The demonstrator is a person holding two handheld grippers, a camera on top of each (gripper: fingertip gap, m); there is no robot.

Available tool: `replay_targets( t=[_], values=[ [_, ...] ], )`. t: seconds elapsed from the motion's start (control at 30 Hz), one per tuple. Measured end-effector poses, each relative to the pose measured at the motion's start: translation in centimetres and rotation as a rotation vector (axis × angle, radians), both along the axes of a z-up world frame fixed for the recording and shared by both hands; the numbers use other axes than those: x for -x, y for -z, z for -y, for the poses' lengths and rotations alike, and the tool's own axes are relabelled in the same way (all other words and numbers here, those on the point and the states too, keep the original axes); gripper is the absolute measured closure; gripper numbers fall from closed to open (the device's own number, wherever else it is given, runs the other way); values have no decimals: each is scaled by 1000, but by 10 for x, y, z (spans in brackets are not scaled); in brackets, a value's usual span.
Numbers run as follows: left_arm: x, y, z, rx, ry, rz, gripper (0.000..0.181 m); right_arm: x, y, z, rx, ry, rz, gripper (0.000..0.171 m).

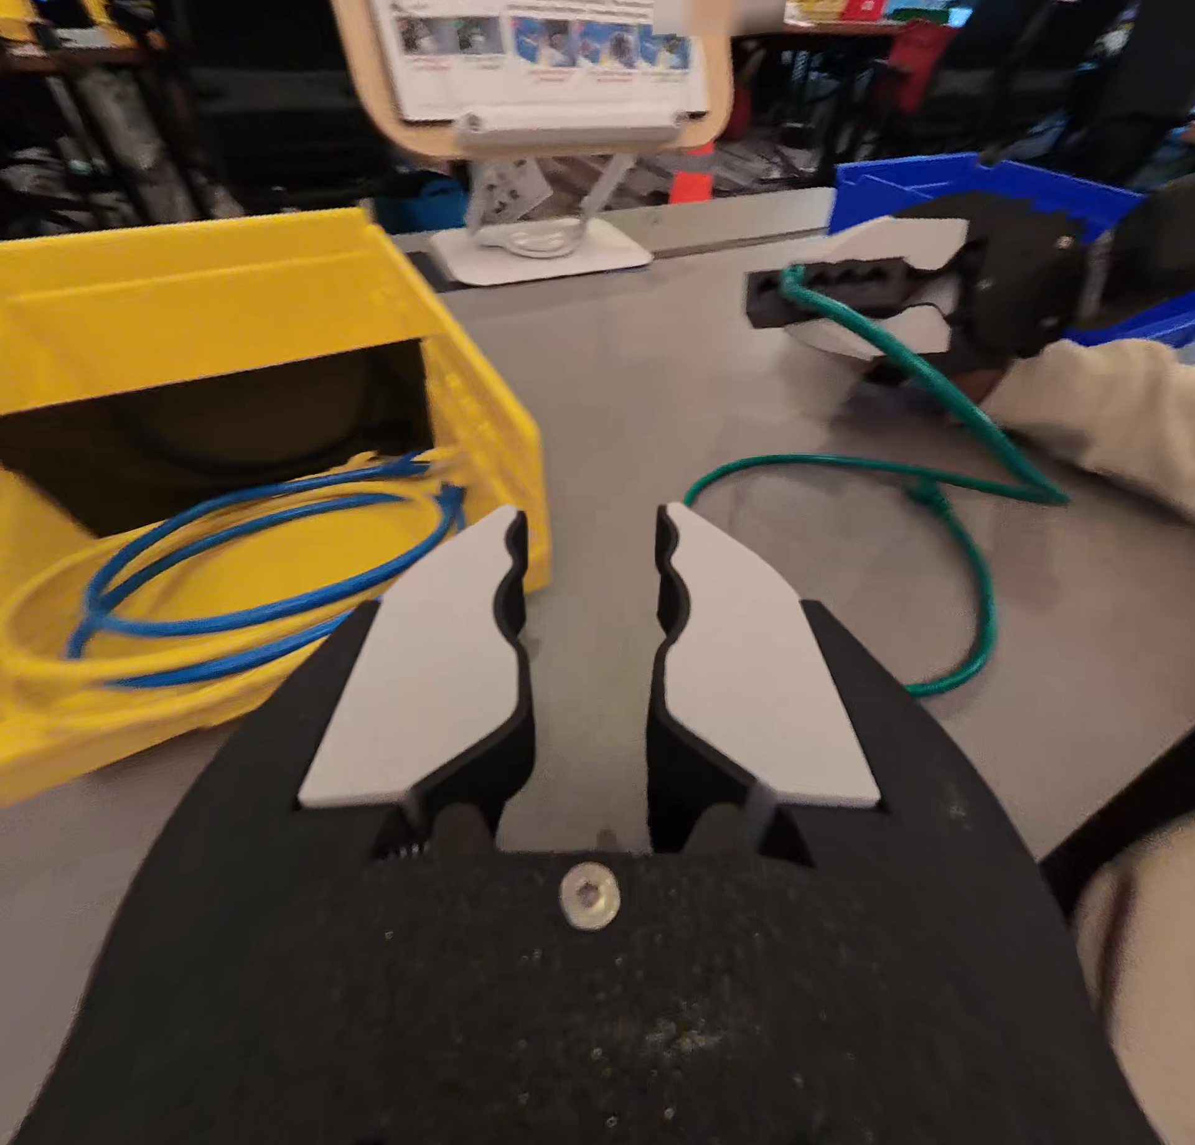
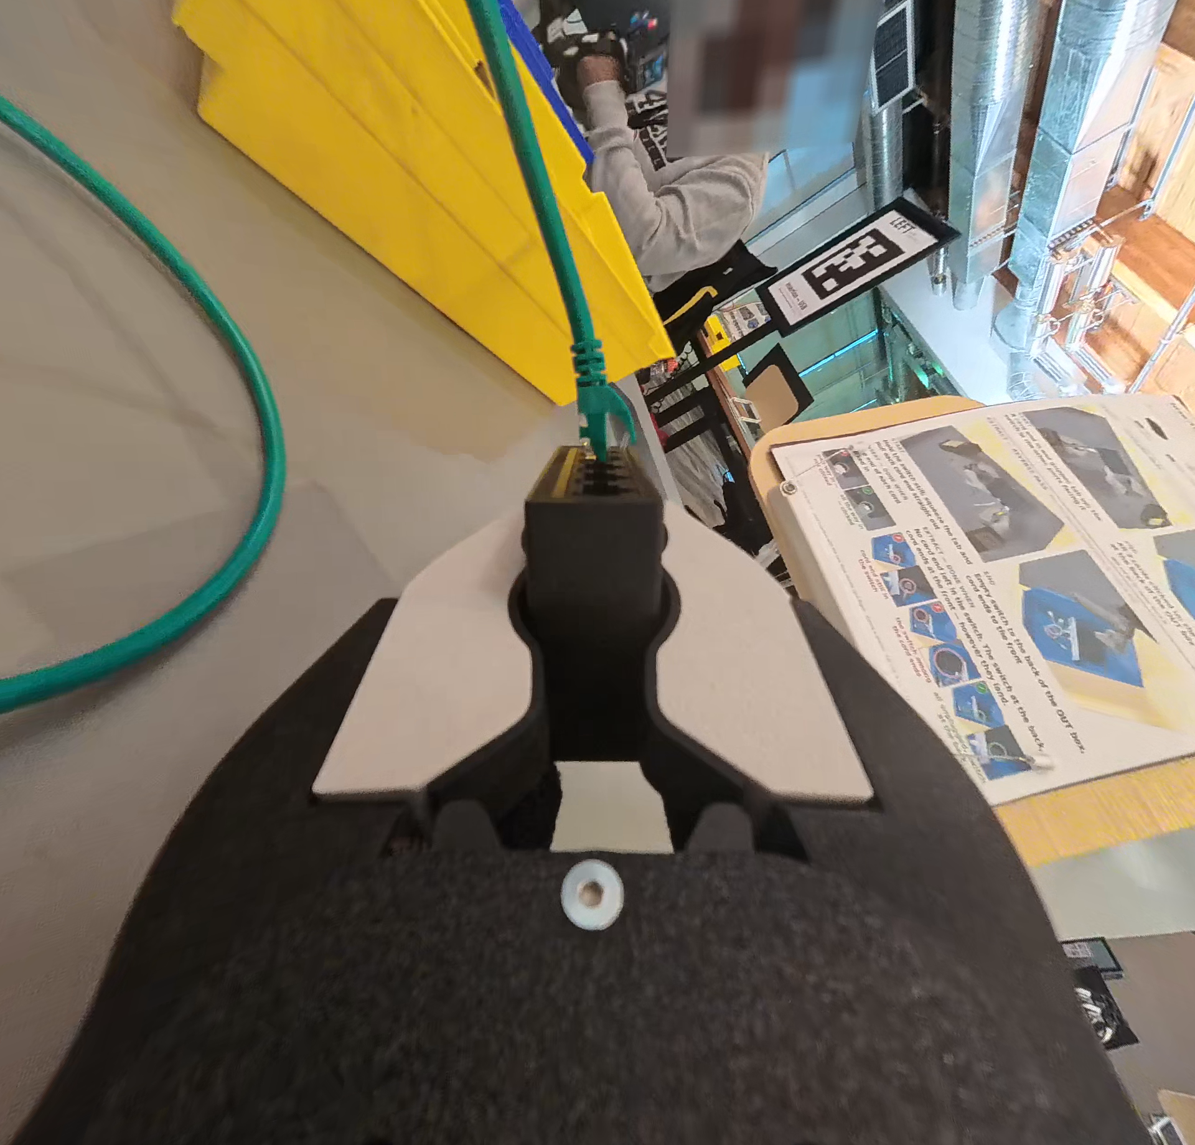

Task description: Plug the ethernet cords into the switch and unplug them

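The right gripper (image 2: pixel 595 551) clamps a black ethernet switch (image 2: pixel 593 532) between its grey fingers (image 2: pixel 446 655) and holds it raised over the grey table (image 1: pixel 646 370), with a green ethernet cord (image 2: pixel 537 170) plugged into one of its ports. In the left wrist view, the left gripper (image 1: pixel 592 519) hovers nearer with its jaws apart and nothing between them, while the green cord loops across the tabletop to its right. To the left, a yellow bin (image 1: pixel 258 286) holds coiled blue ethernet cords (image 1: pixel 258 564), a blue bin (image 1: pixel 918 183) sits at the far right, and an instruction sheet on a stand (image 1: pixel 530 47) faces the scene.
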State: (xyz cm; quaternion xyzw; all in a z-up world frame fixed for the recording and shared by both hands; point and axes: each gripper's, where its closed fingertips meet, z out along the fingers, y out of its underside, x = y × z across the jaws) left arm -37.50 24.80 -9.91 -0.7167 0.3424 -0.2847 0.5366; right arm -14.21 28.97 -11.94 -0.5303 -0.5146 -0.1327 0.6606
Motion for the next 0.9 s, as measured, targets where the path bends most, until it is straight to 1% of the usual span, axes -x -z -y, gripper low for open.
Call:
replay_targets(
  t=[0.07,0.13,0.2,0.27,0.3,0.37,0.43,0.5,0.6,0.63,0.77,0.83,0.9],
  values=[
    [20,-5,-7,-25,-49,14,144,2,4,0,4,-1,24,141],
    [28,-9,-12,-29,-41,32,145,5,8,0,10,-4,47,141],
    [29,-1,-13,-8,20,13,145,5,10,0,11,5,63,141],
    [29,4,-10,29,104,-11,156,5,10,0,17,10,64,141],
    [29,-3,-10,22,146,12,153,5,11,0,21,13,63,141],
    [33,-16,-14,27,222,40,142,5,13,0,32,13,65,141],
    [42,-11,-23,151,279,-50,141,6,15,-1,40,12,76,141],
    [51,-9,-33,194,323,-141,141,7,17,-1,44,8,86,141],
    [58,-2,-46,159,357,-307,142,7,20,-2,51,13,99,141],
    [58,3,-47,151,370,-367,147,7,20,-3,53,16,100,141],
    [55,22,-39,98,436,-495,155,5,21,-5,67,26,95,141],
    [56,31,-41,51,419,-543,153,5,22,-6,72,26,92,141],
    [62,41,-49,-19,370,-624,153,5,23,-6,79,24,95,141]
  ],
)
